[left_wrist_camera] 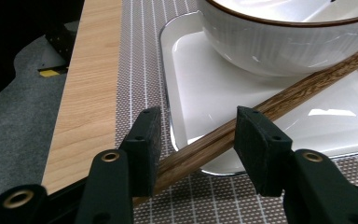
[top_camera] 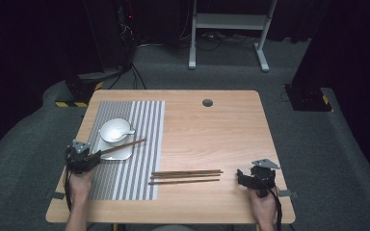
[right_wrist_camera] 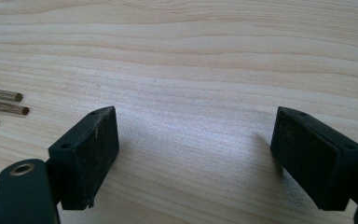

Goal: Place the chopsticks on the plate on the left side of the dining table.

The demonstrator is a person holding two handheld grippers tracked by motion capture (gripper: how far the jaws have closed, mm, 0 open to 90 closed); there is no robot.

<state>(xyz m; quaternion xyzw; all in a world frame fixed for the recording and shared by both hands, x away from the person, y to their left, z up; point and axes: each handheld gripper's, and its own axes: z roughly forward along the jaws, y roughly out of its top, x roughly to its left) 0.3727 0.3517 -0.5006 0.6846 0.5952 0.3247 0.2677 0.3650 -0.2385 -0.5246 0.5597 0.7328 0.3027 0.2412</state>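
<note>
— Fingers on the left gripper (left_wrist_camera: 193,140) stand about half open, with a chopstick (left_wrist_camera: 270,105) passing between them. It lies against the left finger (left_wrist_camera: 144,144) and crosses in front of the right one; whether both pads press on it I cannot tell.

— And the right gripper (right_wrist_camera: 193,154)?

— Spread wide over bare bench (right_wrist_camera: 191,60), gripping nothing. Three more chopsticks (top_camera: 185,176) lie side by side on the wood, just left of it, and they run along the bench's near edge.

— Which way does the one at the left point?

— Its long axis slants: the near end sits at the left gripper (top_camera: 83,161), the far end runs up and to the right, over the white tray (left_wrist_camera: 214,88) and past the base of the white bowl (left_wrist_camera: 279,42), out above the striped placemat (top_camera: 144,120). The bowl stands on the tray, the tray on the mat, at the bench's left side.
</note>
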